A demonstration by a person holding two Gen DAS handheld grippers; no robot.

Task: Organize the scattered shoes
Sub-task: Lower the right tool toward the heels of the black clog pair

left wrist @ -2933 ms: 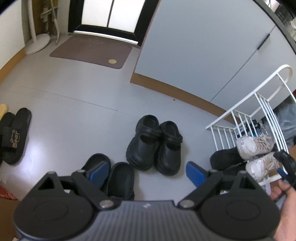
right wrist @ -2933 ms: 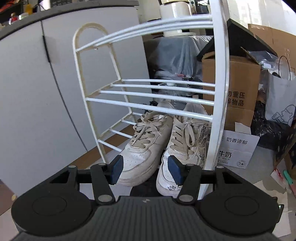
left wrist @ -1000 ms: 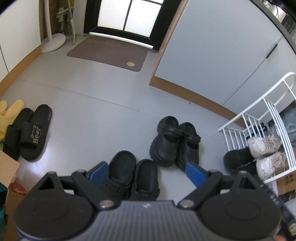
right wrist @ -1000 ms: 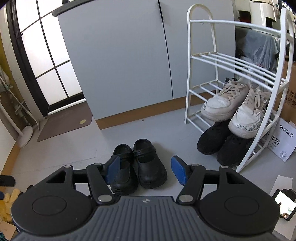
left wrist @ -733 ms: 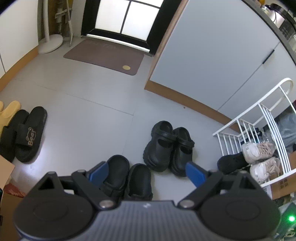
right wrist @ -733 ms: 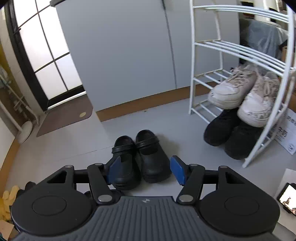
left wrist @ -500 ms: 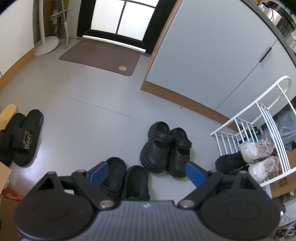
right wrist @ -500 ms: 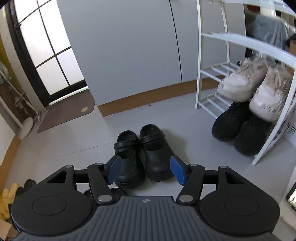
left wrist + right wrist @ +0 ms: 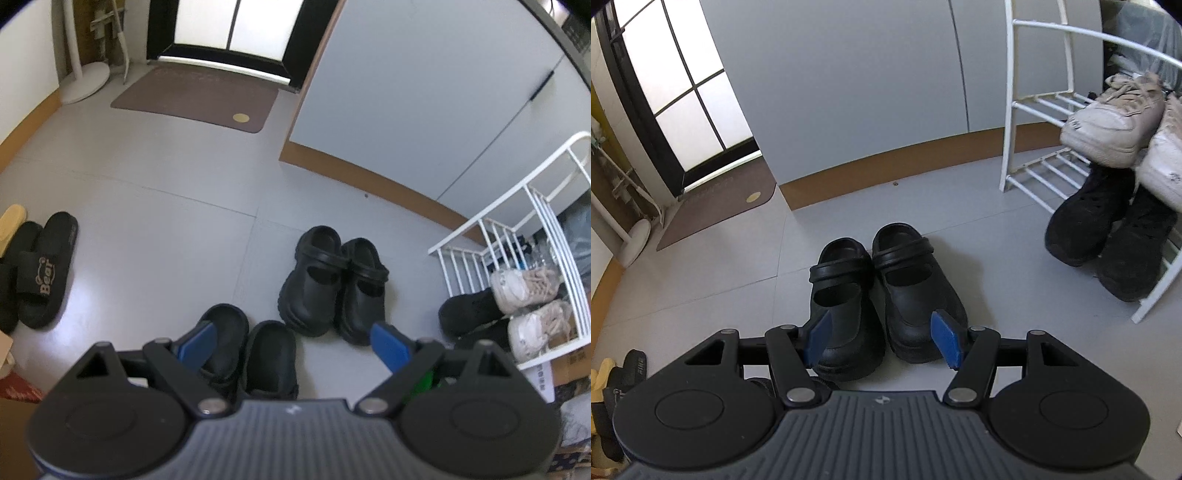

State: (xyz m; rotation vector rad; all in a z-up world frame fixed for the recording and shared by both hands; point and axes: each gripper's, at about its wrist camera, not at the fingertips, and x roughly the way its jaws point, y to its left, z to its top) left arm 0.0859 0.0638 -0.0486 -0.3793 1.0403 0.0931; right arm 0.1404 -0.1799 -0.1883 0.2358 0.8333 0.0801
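A pair of black strapped clogs (image 9: 882, 295) stands side by side on the grey floor, toes toward me. My right gripper (image 9: 882, 341) hangs open just above and in front of their toes, nothing between its blue pads. In the left wrist view the same clogs (image 9: 332, 286) sit ahead, and a second pair of black slip-ons (image 9: 251, 347) lies right under my open left gripper (image 9: 293, 345). The white wire shoe rack (image 9: 1034, 110) at the right holds white sneakers (image 9: 1115, 122) above black sneakers (image 9: 1108, 236).
Black "Bear" slides (image 9: 40, 273) and a yellow slipper (image 9: 11, 218) lie at the far left. A brown doormat (image 9: 199, 98) lies before the glass door, with a grey cabinet (image 9: 424, 92) beside it. Cardboard boxes (image 9: 565, 362) stand by the rack.
My right gripper has dropped lower and closer to the strapped clogs, which now fill more of its view. The left gripper drifted slightly over the slip-ons. Both stay open.
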